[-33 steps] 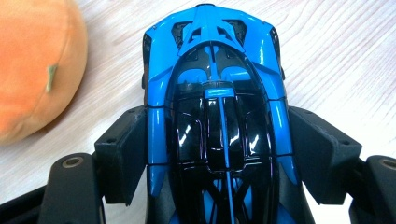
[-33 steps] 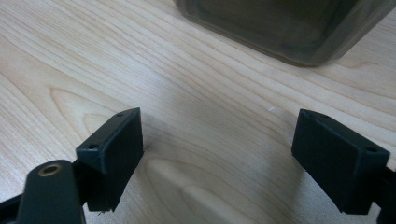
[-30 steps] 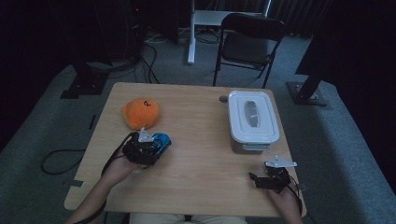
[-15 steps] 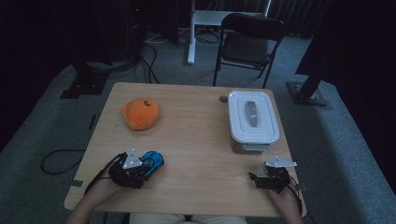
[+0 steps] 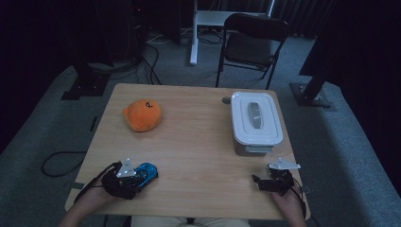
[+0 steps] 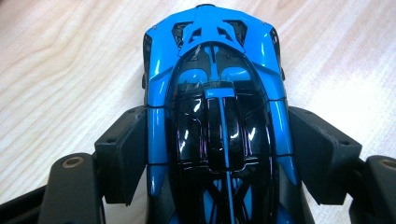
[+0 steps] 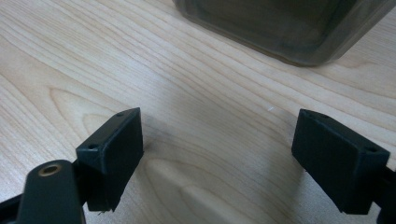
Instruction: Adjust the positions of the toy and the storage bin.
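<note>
- The step in hand looks like carrying the toy car (image 6: 215,116): the left gripper (image 5: 124,177) has it clamped at the near left part of the table (image 5: 198,142), close to the front edge.
- In the left gripper view the blue and black car lies lengthwise between the two black jaws, its nose pointing away from the camera, and the pads (image 6: 122,154) press on both of its flanks at about mid-body. The jaws stand roughly half spread, held there by the width of the car.
- Whether the wheels rest on the wood or hang just above it, I cannot tell.
- The right gripper (image 5: 274,182) sits low at the near right corner, jaws spread wide with bare wood between them, touching nothing. In the right gripper view the base of the lidded box (image 7: 285,28) lies just ahead of it.
- The white lid (image 5: 255,116) is on the box, well apart from the car, and the orange plush toy (image 5: 143,115) lies at the far left.
- If the car is meant for the box, my judgement is that the next move calls for the free right gripper to take the lid off while the left keeps a firm, level pinch.
</note>
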A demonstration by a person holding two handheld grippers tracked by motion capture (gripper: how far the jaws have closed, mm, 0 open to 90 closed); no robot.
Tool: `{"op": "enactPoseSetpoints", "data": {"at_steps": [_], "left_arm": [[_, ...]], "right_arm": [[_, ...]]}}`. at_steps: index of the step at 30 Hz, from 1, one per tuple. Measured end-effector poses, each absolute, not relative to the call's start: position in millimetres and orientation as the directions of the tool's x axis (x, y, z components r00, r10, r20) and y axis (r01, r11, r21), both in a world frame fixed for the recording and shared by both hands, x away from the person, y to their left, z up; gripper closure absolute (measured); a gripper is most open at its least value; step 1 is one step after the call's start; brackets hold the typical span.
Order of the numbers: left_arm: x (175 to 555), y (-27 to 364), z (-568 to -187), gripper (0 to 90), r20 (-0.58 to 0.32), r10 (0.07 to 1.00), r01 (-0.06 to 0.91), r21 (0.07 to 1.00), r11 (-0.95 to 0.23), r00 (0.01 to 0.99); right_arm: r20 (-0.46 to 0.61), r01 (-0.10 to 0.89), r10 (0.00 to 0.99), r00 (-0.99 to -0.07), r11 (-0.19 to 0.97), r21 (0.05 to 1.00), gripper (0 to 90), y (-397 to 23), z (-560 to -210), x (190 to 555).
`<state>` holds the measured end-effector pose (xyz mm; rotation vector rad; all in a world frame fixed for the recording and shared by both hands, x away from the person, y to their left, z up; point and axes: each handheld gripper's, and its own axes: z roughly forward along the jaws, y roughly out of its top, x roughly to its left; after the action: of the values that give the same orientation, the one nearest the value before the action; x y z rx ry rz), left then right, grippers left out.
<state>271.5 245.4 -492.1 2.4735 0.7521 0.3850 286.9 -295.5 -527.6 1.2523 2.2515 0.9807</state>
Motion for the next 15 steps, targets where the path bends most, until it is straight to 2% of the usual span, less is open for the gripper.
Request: {"op": "enactPoseSetpoints", "data": {"at_steps": [1, 2, 4, 6, 15], "left_arm": [[272, 245, -493, 26.9, 0.107, 0.574, 0.432, 0.551, -0.714, 0.812], [270, 242, -494, 26.9, 0.138, 0.562, 0.408, 0.551, -0.728, 0.815], [272, 240, -495, 26.9, 0.102, 0.547, 0.412, 0.548, -0.728, 0.831], [272, 237, -498, 26.9, 0.111, 0.533, 0.398, 0.543, -0.740, 0.839], [282, 243, -502, 25.9, 0.007, 0.549, 0.451, 0.561, -0.694, 0.836]], "right_arm": [[0.005, 0.581, 0.849, -0.529, 0.358, 0.730, 16.1, -295, -528, 287], [0.004, 0.581, 0.849, -0.529, 0.358, 0.730, 16.1, -296, -528, 287], [0.004, 0.582, 0.850, -0.527, 0.358, 0.731, 16.1, -296, -528, 287], [0.004, 0.582, 0.850, -0.527, 0.358, 0.731, 16.1, -296, -528, 287], [0.003, 0.582, 0.850, -0.527, 0.358, 0.731, 16.1, -296, -528, 287]]}}
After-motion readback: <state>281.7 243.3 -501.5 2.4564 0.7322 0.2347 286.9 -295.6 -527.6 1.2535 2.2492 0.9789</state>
